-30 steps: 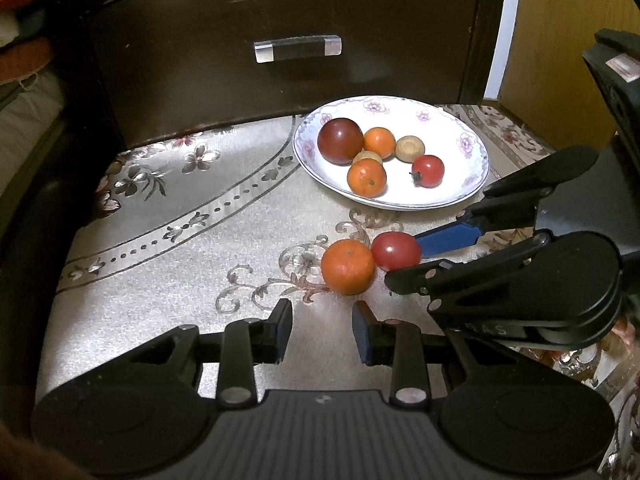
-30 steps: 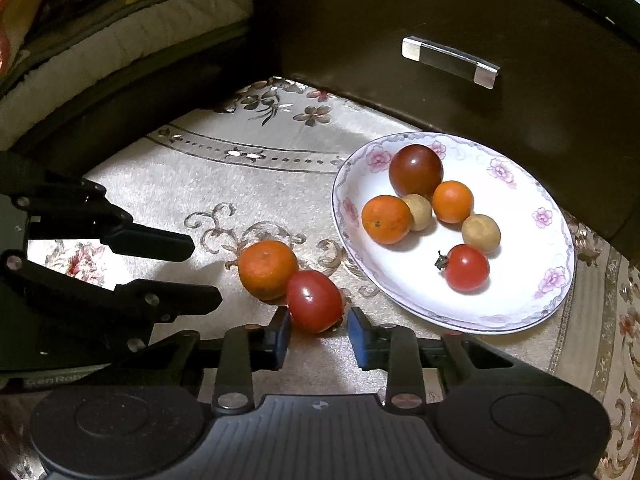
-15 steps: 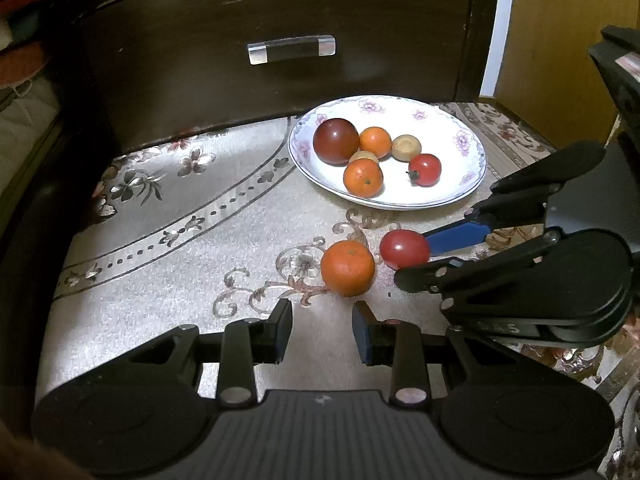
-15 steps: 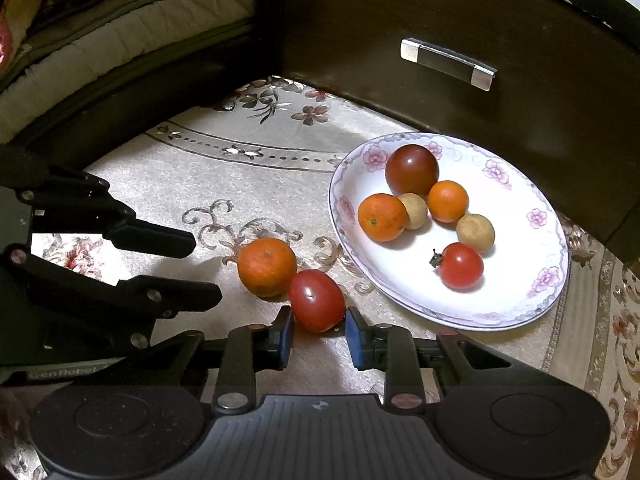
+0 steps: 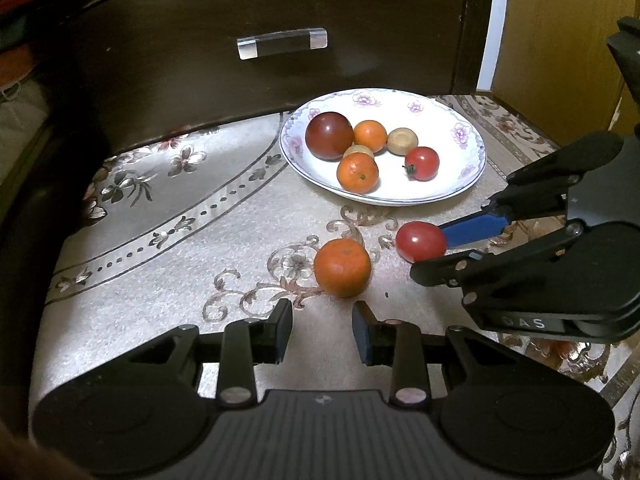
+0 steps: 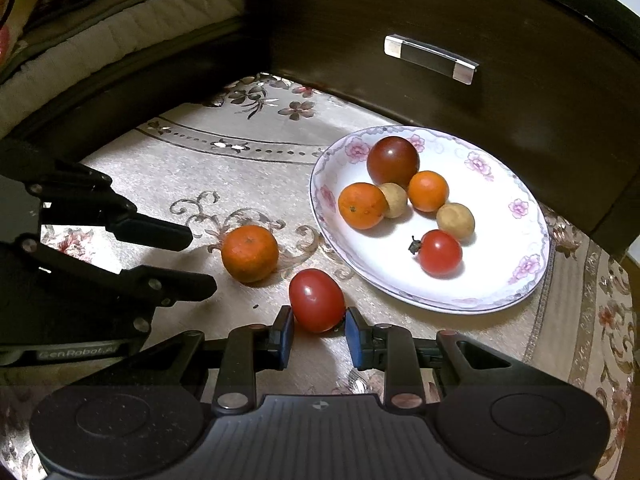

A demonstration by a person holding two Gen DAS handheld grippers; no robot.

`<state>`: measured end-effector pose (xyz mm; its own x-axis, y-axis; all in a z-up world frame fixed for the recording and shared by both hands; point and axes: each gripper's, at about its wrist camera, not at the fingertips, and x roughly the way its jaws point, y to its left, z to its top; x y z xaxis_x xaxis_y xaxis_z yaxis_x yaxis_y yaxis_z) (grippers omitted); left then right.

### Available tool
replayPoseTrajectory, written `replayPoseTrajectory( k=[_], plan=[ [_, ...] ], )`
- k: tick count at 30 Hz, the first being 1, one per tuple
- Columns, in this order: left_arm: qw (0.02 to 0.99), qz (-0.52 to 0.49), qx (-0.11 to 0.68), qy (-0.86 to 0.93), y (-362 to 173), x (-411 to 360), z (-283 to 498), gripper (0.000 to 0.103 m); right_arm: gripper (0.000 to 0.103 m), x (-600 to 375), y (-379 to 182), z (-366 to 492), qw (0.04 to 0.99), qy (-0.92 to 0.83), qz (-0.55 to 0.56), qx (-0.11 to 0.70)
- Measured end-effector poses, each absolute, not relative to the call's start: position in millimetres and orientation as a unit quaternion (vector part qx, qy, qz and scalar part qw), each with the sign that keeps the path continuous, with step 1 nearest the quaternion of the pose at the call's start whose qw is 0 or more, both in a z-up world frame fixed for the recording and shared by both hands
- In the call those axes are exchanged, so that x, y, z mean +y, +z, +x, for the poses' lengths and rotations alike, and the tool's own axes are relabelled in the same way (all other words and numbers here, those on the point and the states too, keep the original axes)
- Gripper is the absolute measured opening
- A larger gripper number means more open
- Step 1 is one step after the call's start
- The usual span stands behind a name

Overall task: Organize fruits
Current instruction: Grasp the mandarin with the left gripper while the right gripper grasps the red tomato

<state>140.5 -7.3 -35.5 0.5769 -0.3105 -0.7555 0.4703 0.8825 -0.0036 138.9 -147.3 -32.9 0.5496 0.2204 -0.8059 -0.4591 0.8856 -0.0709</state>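
Note:
A red tomato (image 6: 317,300) sits between the fingers of my right gripper (image 6: 318,330), which is shut on it; it also shows in the left wrist view (image 5: 420,241), held just off the cloth. A loose orange mandarin (image 5: 342,267) lies on the cloth just ahead of my open, empty left gripper (image 5: 322,328); in the right wrist view the mandarin (image 6: 249,253) is left of the tomato. A white floral plate (image 5: 460,184) holds several fruits: a dark red tomato (image 5: 329,135), two mandarins, two brown longans and a small red tomato (image 5: 422,163).
A dark wooden drawer front with a clear handle (image 5: 282,43) rises behind the plate (image 6: 516,276). The patterned cloth (image 5: 168,240) covers the surface. Bedding (image 6: 80,40) lies to the far left in the right wrist view.
My right gripper has closed on the red tomato and drawn it slightly right, away from the loose mandarin. The left gripper has stayed open behind the mandarin.

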Motion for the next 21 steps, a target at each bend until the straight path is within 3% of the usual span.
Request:
replayPoseTrajectory(
  k=[21],
  plan=[
    [0.89, 0.102, 0.38, -0.23, -43.9, -19.8, 148.8, 0.038, 0.024, -163.3, -30.7, 136.0, 0.87, 0.185, -0.12, 0.441]
  ],
)
